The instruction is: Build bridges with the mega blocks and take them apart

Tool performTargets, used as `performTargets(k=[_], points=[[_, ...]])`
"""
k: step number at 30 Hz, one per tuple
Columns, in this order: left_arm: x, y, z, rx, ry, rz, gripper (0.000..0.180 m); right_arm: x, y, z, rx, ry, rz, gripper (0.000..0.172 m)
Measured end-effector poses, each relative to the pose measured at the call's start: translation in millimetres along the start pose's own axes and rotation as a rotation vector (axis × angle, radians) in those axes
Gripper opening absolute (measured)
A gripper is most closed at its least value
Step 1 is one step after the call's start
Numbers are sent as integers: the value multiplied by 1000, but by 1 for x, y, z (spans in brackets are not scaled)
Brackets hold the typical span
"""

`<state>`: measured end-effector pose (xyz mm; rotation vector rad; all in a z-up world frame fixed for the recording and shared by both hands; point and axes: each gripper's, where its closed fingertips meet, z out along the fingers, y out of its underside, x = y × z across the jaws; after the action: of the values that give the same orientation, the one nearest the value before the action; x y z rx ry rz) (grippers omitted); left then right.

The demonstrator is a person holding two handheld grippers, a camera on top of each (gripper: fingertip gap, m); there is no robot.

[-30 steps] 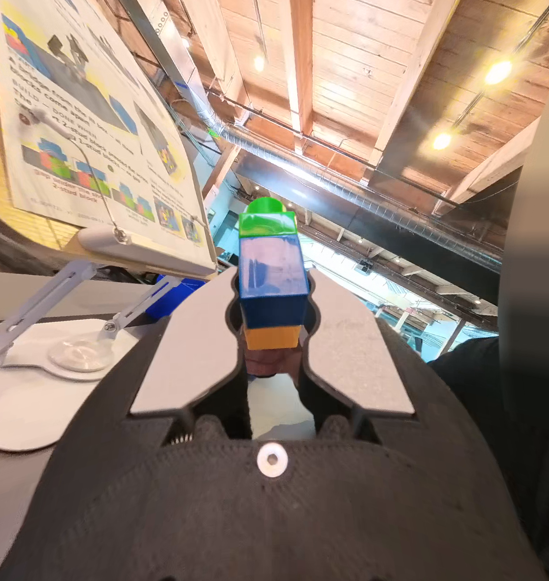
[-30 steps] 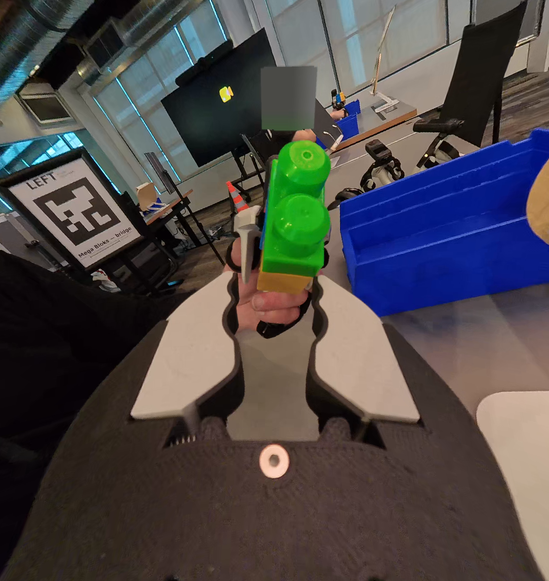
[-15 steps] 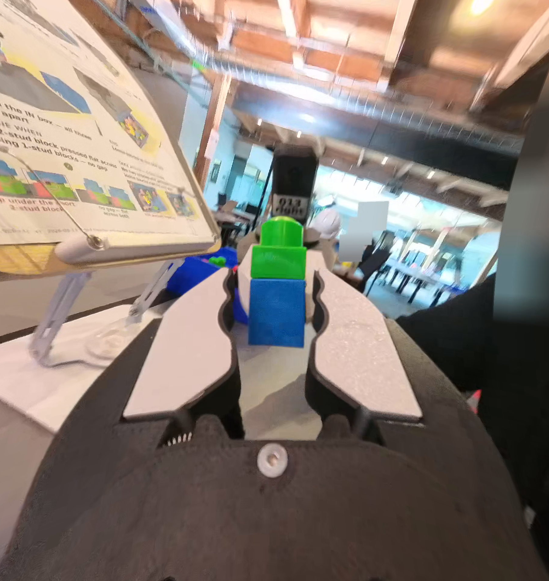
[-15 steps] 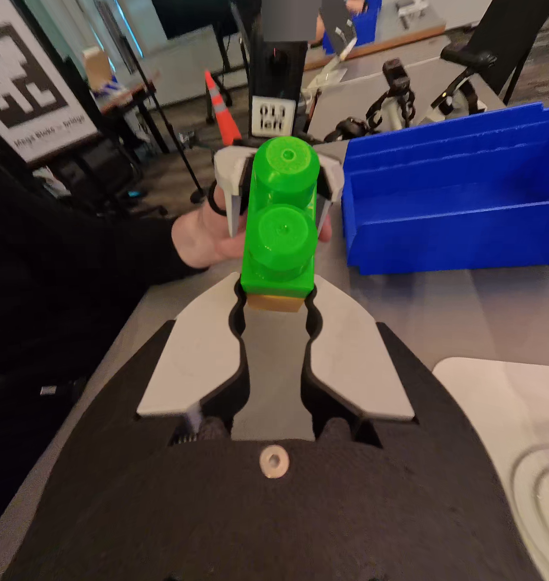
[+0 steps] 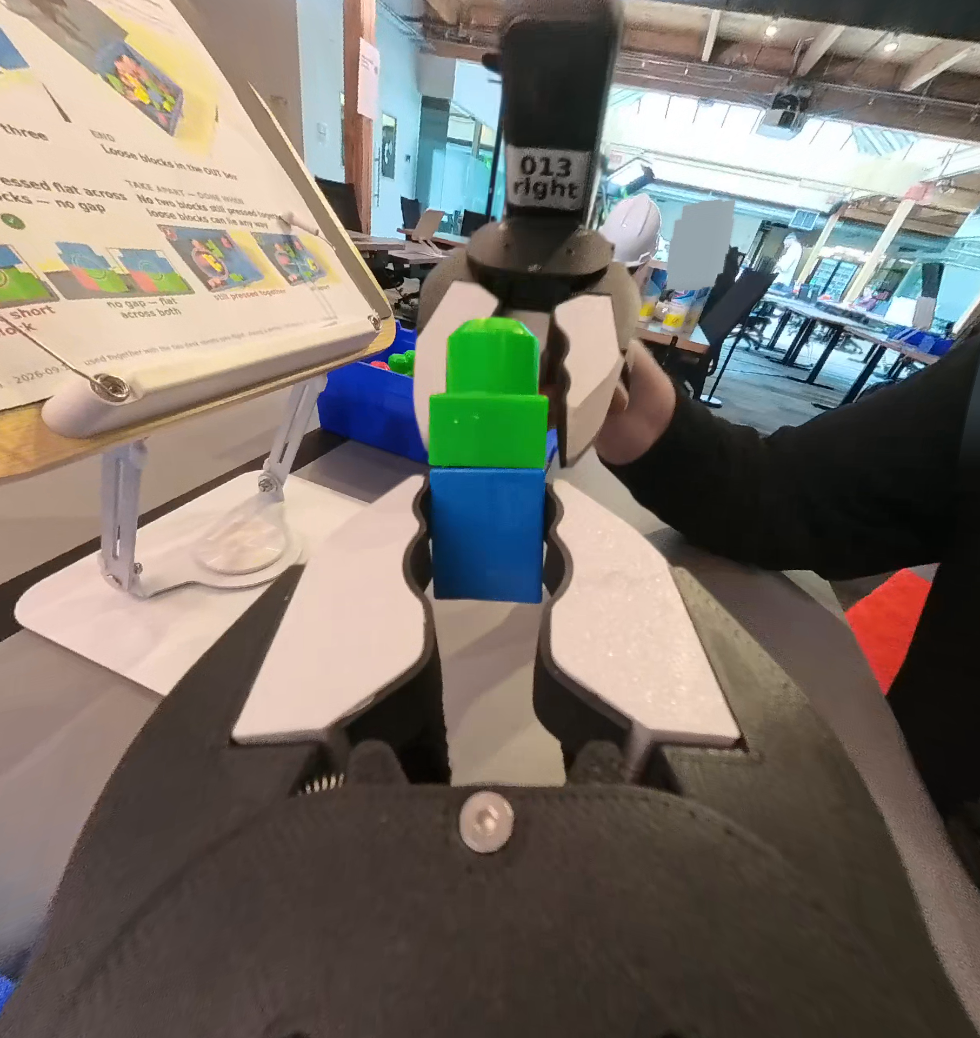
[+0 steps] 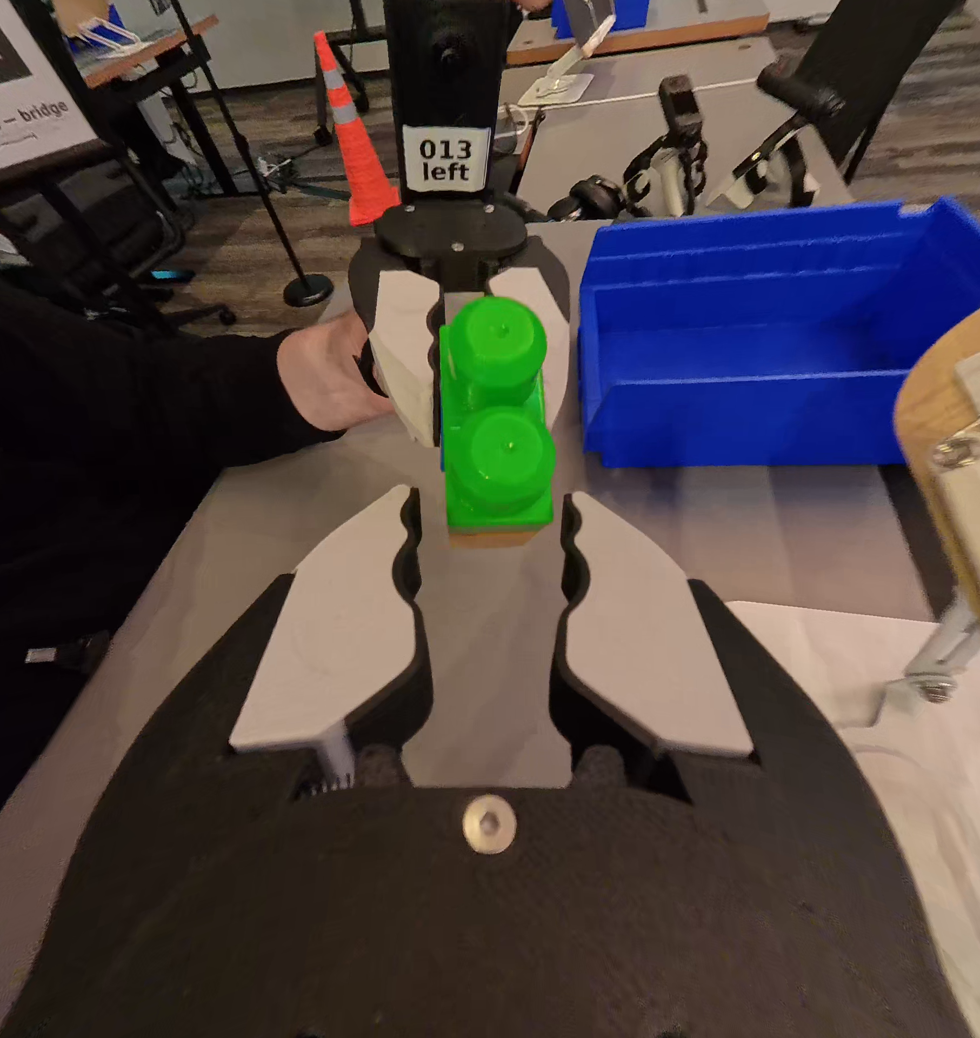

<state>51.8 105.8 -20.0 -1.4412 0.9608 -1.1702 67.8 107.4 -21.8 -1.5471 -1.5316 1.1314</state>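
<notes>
My left gripper [image 5: 487,533] clamps the blue block [image 5: 486,536]; my right gripper [image 6: 490,539], jaws apart, should close squarely on the orange block [image 6: 490,538] at 12 o'clock before pulling.

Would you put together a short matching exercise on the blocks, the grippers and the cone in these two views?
Things:
1. green block
2. blue block
3. right gripper
4. cone

States or places:
A. on the floor beyond the table
B. open, touching no block
C. clamped in the left gripper
D. sits on top of the blue block, two studs up

Pairs: 1-D, 2-C, 3-B, 4-A
</notes>
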Motion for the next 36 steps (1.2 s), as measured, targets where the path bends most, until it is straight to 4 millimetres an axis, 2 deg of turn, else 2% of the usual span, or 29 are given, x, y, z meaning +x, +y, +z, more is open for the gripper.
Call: performTargets(k=[4, 8, 11, 19, 24, 26, 27, 28, 29, 32, 36], points=[[2, 4, 5, -19, 10, 19, 36, -1, -5, -8, -19, 60, -73, 46], [10, 13, 14, -81, 23, 66, 36, -5, -4, -3, -29, 52, -85, 41], [9, 19, 15, -121, 7, 92, 36, -7, 5, 2, -82, 35, -92, 34], [12, 14, 15, -86, 29, 80, 36, -10, 2, 1, -82, 42, -116, 34], [8, 0, 1, -47, -7, 75, 60, -10, -10, -5, -32, 88, -138, 34], [6, -7, -13, -40, -32, 78, 51, -12, -18, -16, -9, 106, -148, 34], [6, -8, -21, -45, -41, 90, 36, -14, -23, -24, 7, 123, -159, 34], [7, -5, -29, -66, -43, 108, 13, -16, -27, -33, 22, 142, -168, 34], [8, 0, -37, -94, -51, 120, 0, -18, -31, -42, 33, 160, -178, 34], [13, 22, -50, -180, -64, 117, 0, -25, -38, -72, 58, 228, -210, 34], [21, 63, -53, -309, -88, 131, 0, -35, -27, -113, 37, 295, -228, 34]])
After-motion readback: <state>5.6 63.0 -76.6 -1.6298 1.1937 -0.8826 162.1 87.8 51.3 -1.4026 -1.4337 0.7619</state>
